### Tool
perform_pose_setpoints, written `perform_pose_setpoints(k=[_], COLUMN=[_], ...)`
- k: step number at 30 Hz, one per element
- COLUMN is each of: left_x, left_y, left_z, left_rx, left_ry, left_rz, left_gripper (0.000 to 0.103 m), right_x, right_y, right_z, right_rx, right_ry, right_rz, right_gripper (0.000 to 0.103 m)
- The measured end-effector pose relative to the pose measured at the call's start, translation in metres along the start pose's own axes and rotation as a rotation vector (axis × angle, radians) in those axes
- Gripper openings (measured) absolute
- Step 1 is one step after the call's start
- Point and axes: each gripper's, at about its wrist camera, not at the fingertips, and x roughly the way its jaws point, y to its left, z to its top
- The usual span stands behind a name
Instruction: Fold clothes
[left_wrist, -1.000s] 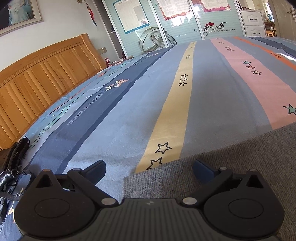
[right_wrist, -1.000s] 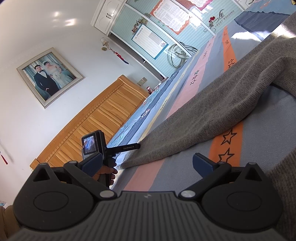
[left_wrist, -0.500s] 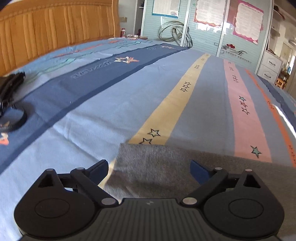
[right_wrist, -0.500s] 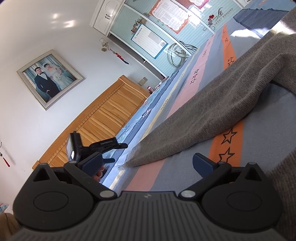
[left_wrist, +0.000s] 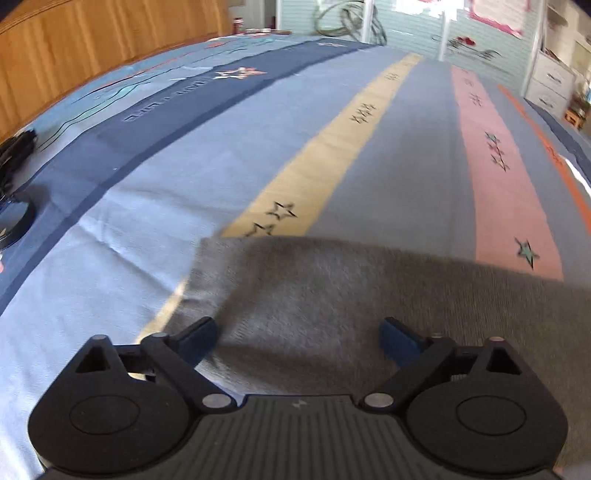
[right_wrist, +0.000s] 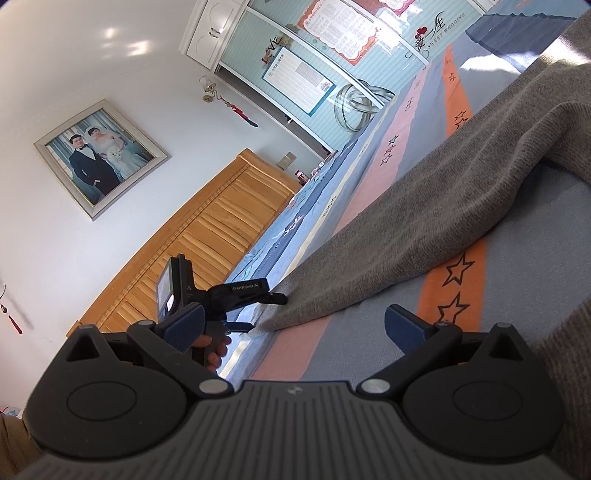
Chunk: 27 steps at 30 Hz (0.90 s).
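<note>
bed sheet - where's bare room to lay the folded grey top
The bed sheet lies bare beyond the grey garment, along the yellow stripe and pink stripe. It is crowded by the black bag near the headboard.

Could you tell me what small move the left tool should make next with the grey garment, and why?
Probably ease the left tool forward and down to the grey garment at its near corner, then close. Its fingers are wide apart and grip nothing, and that corner lies flat on the striped bedspread, just ahead.
</note>
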Motion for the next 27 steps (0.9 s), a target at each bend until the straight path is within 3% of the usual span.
perform_pose_setpoints(k=[5, 9, 14, 16, 18, 24, 27], left_x=[-0.025, -0.018, -0.003, 0.002, -0.002, -0.06, -0.082], left_y=[0.006, -0.008, -0.022, -0.021, -0.019, -0.056, -0.081], left_z=[-0.006, -0.019, -0.02, -0.01, -0.006, -0.054, -0.094], left_rx=[-0.142, -0.167, -0.138, -0.138, -0.17, -0.258, -0.3], left_ry=[0.049, 0.119, 0.067, 0.043, 0.028, -0.019, -0.01], left_rz=[-0.291, -0.385, -0.362, -0.235, -0.167, -0.37, -0.467], left_gripper=[0.096, 0.096, 0.098, 0.093, 0.091, 0.096, 0.097], right_x=[0.0, -0.001, -0.001, -0.001, 0.0, -0.009, -0.033], right_y=[0.0, 0.001, 0.0, 0.0, -0.001, 0.0, 0.014], right_z=[-0.001, -0.001, -0.001, -0.001, 0.0, 0.01, 0.037], right_rx=[0.0, 0.002, 0.004, 0.006, 0.007, 0.054, -0.039], right_ry=[0.002, 0.002, 0.002, 0.003, 0.006, 0.007, -0.018], right_rz=[0.0, 0.0, 0.002, 0.004, 0.005, 0.03, -0.055], right_gripper=[0.103, 0.103, 0.103, 0.103, 0.103, 0.103, 0.103])
